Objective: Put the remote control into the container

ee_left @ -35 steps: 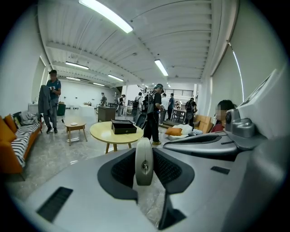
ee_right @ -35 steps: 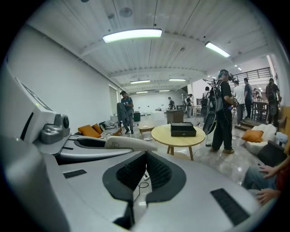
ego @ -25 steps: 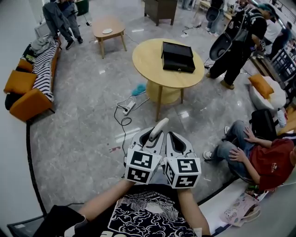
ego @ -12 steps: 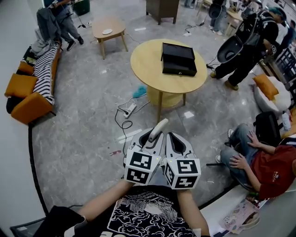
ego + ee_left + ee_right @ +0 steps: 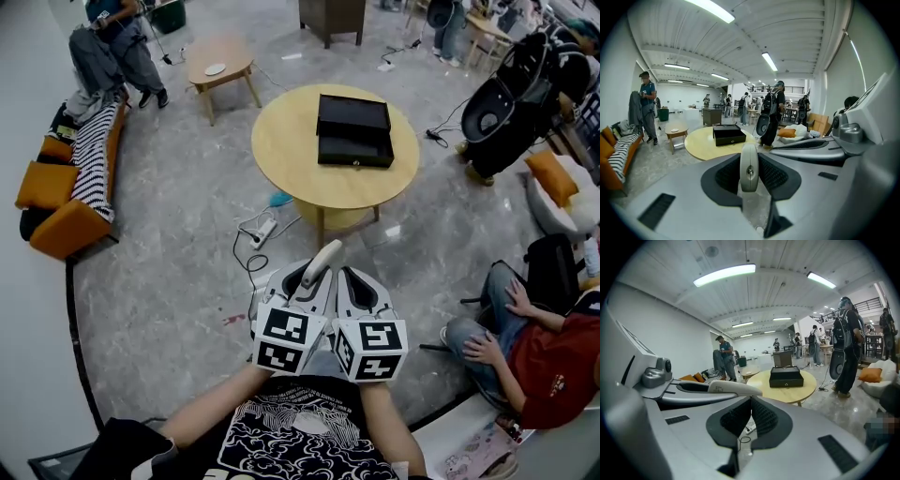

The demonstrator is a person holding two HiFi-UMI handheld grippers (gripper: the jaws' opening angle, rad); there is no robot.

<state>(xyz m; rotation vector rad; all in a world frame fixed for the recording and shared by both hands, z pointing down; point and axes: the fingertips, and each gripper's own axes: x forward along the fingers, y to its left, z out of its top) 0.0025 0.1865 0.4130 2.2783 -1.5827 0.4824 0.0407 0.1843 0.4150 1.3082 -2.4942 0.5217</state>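
While left gripper (image 5: 298, 279) jaws pinch the remote control (image 5: 322, 259) (right gripper (image 5: 750, 404) jaws pressed together), the container (image 5: 354, 131) sits on a table (image 5: 286, 150)

Big open-plan hall, prob. a lab/demo space dressed as a lounge: polished grey floor (image 5: 159, 281) w/ a power strip (image 5: 261, 225) trailing cable, ceiling strip lights (image 5: 724, 275), round wooden table (image 5: 281, 150), small side table (image 5: 232, 49), orange sofa (image 5: 56, 220) (striped throw (image 5: 94, 141) alongside), people standing about (image 5: 112, 47), a stroller (image 5: 502, 108).

The slim white remote control (image 5: 322, 261) is clamped near, tilted upward, in the left gripper (image 5: 302, 281); the black container (image 5: 353, 130) is set far off.
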